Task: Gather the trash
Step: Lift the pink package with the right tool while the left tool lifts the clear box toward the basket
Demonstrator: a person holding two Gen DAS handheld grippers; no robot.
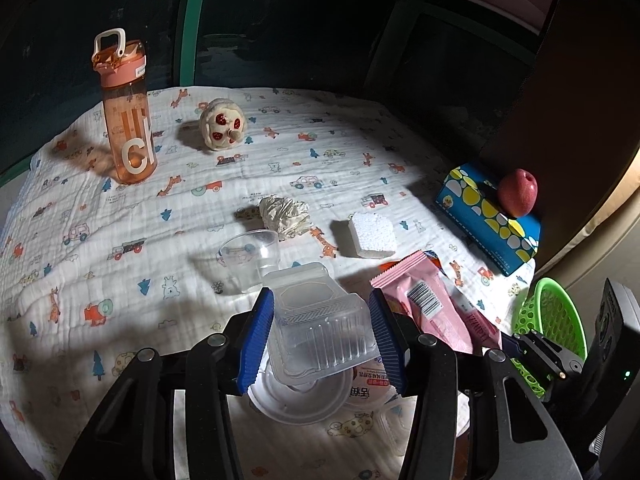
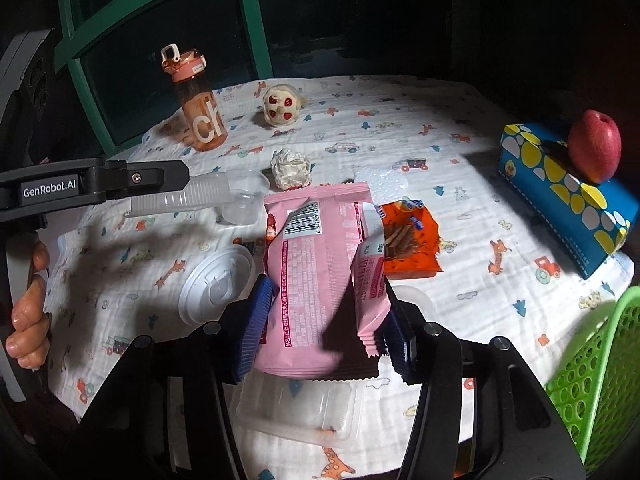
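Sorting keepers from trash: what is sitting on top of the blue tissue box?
A red apple rests on the blue tissue box, toward its far end. The apple covers the patch of box top beneath it, so anything there cannot be seen. Nothing else shows on the box.

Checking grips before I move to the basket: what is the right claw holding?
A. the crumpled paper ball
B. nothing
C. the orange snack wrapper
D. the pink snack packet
D: in the right wrist view the right claw is clamped on the pink snack packet, while the orange snack wrapper and the crumpled paper ball lie on the cloth beyond it.
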